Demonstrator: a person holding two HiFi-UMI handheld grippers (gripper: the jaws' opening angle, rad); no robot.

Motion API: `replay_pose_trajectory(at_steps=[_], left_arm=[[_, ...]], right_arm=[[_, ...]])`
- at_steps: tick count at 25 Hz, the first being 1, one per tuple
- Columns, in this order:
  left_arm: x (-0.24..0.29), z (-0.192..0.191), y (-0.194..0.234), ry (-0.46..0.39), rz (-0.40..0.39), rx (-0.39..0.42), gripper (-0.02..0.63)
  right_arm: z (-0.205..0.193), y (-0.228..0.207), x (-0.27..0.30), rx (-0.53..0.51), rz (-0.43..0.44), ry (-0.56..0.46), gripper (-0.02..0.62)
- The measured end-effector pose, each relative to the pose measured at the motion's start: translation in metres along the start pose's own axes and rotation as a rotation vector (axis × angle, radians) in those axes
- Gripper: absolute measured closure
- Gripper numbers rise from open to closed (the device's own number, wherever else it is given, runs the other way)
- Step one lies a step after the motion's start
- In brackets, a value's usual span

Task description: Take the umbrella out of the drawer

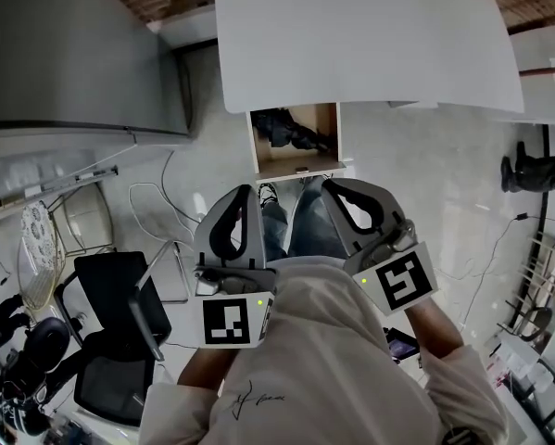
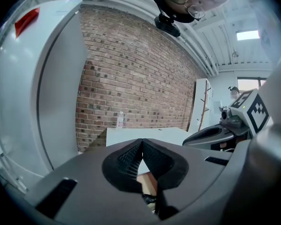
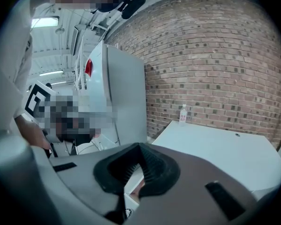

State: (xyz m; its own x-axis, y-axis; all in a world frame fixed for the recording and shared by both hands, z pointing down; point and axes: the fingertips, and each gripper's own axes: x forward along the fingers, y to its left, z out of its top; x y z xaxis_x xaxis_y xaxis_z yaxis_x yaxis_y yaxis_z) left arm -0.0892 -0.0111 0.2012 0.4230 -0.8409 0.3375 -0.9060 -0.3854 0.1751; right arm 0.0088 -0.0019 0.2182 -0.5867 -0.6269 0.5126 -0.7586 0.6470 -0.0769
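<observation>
Two grippers (image 1: 249, 191) (image 1: 329, 184); one drawer (image 1: 330, 130); one umbrella (image 1: 293, 132)

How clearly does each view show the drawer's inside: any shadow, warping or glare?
Head view: sharp, edges bowed by the wide lens; the open drawer shows pale wood with a dark shape in shade at its far end. Left gripper view: corners black, the left gripper itself hides all but a sliver of wood. Right gripper view: likewise, with ceiling lights glaring upper left.

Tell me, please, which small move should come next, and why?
Probably lower the right tool toward the open drawer and open its jaws: it and the left tool are shut and empty, while the dark umbrella lies untouched inside.
</observation>
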Motion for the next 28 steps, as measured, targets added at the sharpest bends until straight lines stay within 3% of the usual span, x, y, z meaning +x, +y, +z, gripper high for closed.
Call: replay_pose_trajectory(at_steps=[11,28], left_arm=[[0.020,-0.021,-0.001,0.041,0.052,-0.010,0.589],[0.050,-0.065,-0.015,0.120,0.068,-0.010,0.589]], right_arm=[[-0.036,-0.022,0.030,-0.021,0.037,0.067,0.580],[-0.080,-0.043,0.065,-0.042,0.094,0.102,0.578]])
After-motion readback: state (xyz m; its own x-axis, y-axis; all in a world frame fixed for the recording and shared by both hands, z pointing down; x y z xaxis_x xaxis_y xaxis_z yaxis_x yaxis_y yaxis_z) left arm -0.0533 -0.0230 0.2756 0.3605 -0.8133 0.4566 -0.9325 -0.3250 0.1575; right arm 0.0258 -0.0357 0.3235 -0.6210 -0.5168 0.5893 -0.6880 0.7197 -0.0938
